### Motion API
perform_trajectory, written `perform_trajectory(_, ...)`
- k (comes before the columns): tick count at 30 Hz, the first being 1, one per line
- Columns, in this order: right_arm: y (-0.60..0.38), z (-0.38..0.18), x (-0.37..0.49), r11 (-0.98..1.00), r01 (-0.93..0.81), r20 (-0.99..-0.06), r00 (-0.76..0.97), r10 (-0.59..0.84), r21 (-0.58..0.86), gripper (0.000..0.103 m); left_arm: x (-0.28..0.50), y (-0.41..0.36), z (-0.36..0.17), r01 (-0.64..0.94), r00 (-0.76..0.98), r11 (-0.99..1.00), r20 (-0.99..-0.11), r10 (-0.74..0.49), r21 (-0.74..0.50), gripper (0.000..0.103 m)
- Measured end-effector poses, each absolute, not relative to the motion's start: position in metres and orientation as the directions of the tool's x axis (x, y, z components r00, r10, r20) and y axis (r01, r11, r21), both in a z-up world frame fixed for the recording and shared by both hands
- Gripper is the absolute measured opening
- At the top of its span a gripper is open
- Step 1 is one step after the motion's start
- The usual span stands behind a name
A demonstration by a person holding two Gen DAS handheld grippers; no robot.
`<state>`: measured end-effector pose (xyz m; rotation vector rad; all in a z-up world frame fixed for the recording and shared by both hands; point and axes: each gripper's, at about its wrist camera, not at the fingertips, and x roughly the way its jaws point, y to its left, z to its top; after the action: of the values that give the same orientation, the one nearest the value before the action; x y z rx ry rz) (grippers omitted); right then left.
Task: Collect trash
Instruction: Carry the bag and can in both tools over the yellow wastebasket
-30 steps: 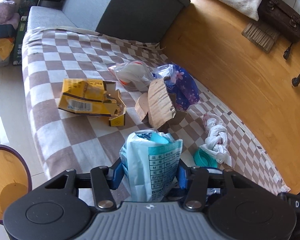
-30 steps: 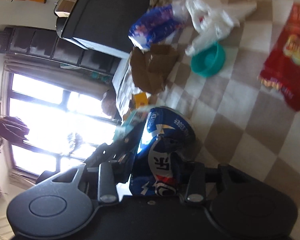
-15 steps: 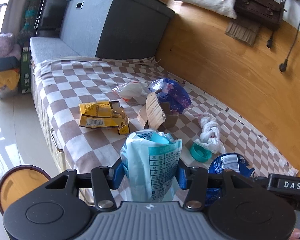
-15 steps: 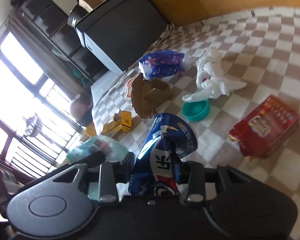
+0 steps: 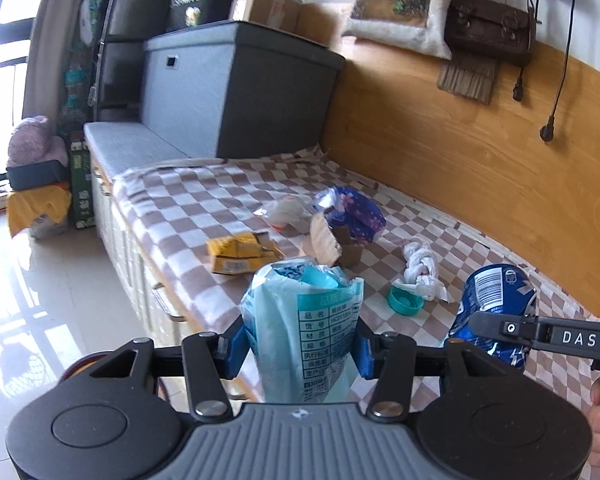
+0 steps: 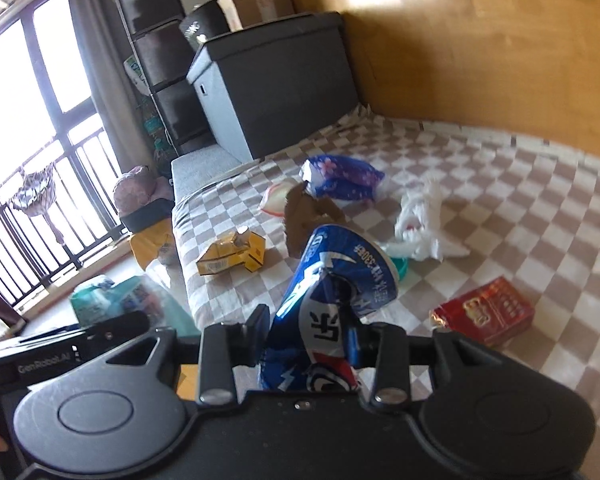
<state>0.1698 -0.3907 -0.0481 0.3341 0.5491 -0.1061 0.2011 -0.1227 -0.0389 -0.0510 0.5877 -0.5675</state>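
While the checked bed cover point(image 5: 188, 208) carried most of the litter, both tools were loaded and lifted clear of it, so the step in hand looked like the carry to a bin rather than another pick. The left tool point(image 5: 300, 352) was clamped on a pale blue plastic pouch point(image 5: 304, 316), its blue pads pressed into the pouch's sides. The right tool point(image 6: 308, 344) gripped a crushed blue can point(image 6: 332, 292), which bulged above its pads. Left on the bed were a purple flowered bag point(image 6: 340, 178), a torn piece of cardboard point(image 5: 326, 240), a flattened yellow carton point(image 6: 230, 256), a red packet point(image 6: 486, 312), a knotted white plastic bag point(image 5: 420, 268) and a teal lid point(image 5: 404, 302) just beside it. Only a dark curved rim point(image 5: 80, 364), possibly the bin's, showed low at the left of the left wrist view, so the next move would call for swinging both tools off the bed's edge and letting go over that bin, one load at a time

Against the earlier frames, both views had risen and levelled: the left one had looked down on the cover and a round bin opening, and the right one had been rolled sideways. The grips were unchanged
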Motion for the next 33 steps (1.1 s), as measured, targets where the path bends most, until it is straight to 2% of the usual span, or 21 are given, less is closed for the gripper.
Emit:
perform_trajectory(14,-0.310,-0.012,0.169,0.984,0.059,-0.493,0.870,0.032,0.167,0.038,0.169,-0.042,-0.002,0.374,0.774,0.912,-0.485,-0.406,-0.167,0.052)
perform_trajectory(33,-0.200,-0.002,0.188,0.978,-0.152,-0.517,0.831,0.206,0.146,0.037,0.157,0.050,0.008,0.186,0.829,0.969,-0.504,-0.244,-0.163,0.052)
